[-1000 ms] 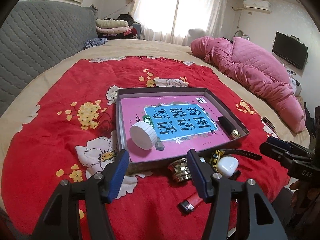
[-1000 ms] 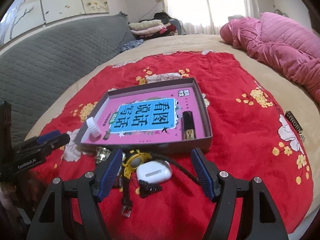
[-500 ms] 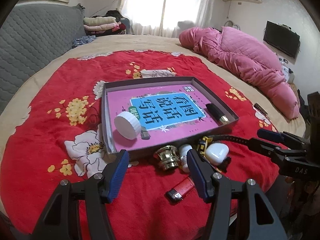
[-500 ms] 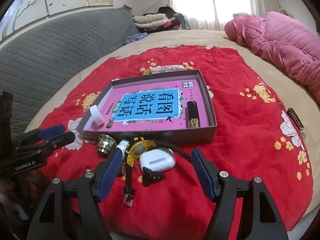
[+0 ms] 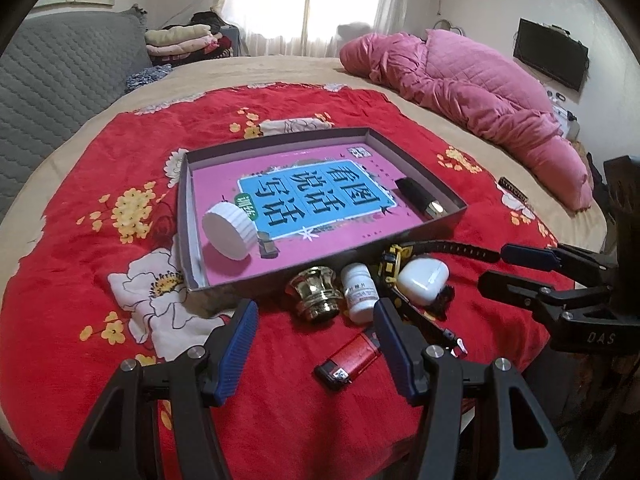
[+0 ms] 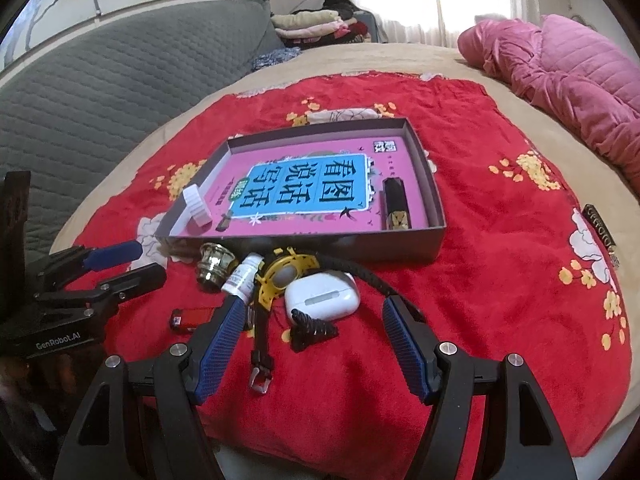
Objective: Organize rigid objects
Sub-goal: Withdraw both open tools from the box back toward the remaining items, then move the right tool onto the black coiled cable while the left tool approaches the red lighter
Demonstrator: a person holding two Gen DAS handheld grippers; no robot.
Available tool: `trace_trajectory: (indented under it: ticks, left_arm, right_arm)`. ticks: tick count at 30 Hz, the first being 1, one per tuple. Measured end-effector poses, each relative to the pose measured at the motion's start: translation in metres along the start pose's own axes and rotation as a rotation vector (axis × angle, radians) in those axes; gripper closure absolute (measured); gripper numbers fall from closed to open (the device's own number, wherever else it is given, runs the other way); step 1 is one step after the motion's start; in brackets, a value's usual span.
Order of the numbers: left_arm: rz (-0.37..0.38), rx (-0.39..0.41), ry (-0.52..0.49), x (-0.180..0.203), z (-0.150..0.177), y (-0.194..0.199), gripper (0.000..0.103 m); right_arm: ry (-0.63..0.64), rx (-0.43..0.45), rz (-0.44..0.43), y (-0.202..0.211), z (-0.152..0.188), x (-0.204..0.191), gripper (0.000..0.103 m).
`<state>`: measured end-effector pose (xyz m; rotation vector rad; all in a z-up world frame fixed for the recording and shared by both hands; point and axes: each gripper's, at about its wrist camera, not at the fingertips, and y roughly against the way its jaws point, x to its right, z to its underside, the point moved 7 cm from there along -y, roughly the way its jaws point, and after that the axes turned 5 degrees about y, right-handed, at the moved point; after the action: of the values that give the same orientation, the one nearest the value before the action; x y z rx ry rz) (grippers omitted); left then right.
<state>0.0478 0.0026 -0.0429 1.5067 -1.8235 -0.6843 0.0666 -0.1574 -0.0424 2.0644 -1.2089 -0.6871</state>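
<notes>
A shallow grey box (image 5: 187,236) on the red flowered cloth holds a pink book, a white ribbed cap (image 5: 228,232) and a black tube (image 5: 418,196). In front of its near wall lie a brass knob (image 5: 316,294), a white pill bottle (image 5: 359,292), a yellow watch with a black strap (image 6: 280,276), a white earbud case (image 6: 322,294), a black clip (image 6: 312,330) and a red lighter (image 5: 348,360). My left gripper (image 5: 314,306) hangs open just short of the knob and bottle. My right gripper (image 6: 313,308) is open and empty over the earbud case and clip.
A pink quilt (image 5: 480,92) is bunched at the far right of the bed. A grey padded headboard (image 5: 60,72) and folded clothes (image 5: 180,40) line the left. A small dark bar (image 6: 598,228) lies on the cloth's right side. The bed's edge runs right under both grippers.
My left gripper has shifted right along the box's near wall, so the knob and bottle now sit between its fingers. The right gripper has hardly moved. Both stayed open.
</notes>
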Motion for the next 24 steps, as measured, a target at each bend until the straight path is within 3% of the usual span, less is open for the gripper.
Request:
trace_trajectory:
  ticks: [16, 24]
  left_arm:
    - [0.058, -0.105, -0.075, 0.02, 0.021, -0.02, 0.044]
    - [0.081, -0.156, -0.057, 0.02, 0.03, -0.03, 0.044]
  right_arm:
    - [-0.022, -0.049, -0.01, -0.011, 0.007, 0.004, 0.03]
    - [-0.031, -0.092, -0.009, -0.02, 0.013, 0.005, 0.03]
